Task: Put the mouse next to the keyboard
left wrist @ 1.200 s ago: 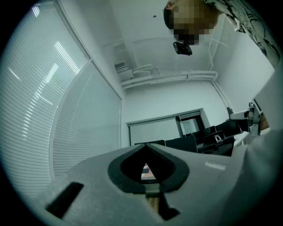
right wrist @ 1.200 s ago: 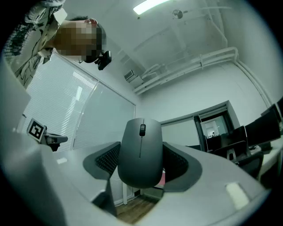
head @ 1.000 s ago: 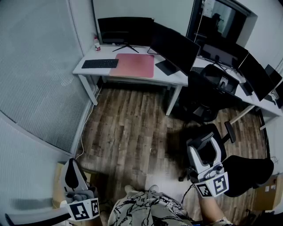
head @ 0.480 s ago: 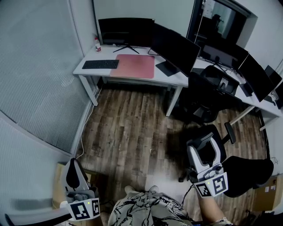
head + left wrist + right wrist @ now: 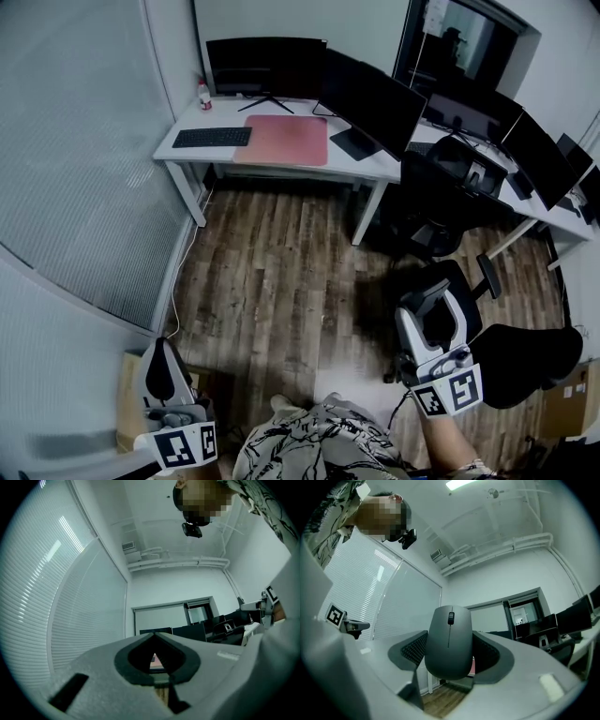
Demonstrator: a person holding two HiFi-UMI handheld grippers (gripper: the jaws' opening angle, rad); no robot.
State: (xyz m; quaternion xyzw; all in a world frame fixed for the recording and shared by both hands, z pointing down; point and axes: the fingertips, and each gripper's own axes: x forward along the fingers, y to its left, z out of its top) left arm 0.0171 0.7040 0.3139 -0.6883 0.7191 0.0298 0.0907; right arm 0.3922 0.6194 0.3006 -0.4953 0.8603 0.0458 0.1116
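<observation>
A grey mouse (image 5: 449,641) with a scroll wheel is clamped between the jaws of my right gripper (image 5: 449,653), pointing up and forward. In the head view the right gripper (image 5: 439,323) hangs low at the right, over the wooden floor and far from the desk. The black keyboard (image 5: 211,137) lies on the left part of the white desk (image 5: 375,169) at the far side of the room, beside a pink mat (image 5: 281,139). My left gripper (image 5: 161,373) is at the bottom left, and its jaws meet at the tips (image 5: 154,637) with nothing in them.
Black monitors (image 5: 370,98) stand along the desk. Two black office chairs (image 5: 450,169) (image 5: 511,361) are at the right. A blind-covered glass wall (image 5: 75,159) runs down the left. A cardboard box (image 5: 127,398) sits by the left gripper.
The left gripper sits slightly lower in the head view. The right gripper keeps hold of the mouse in much the same place.
</observation>
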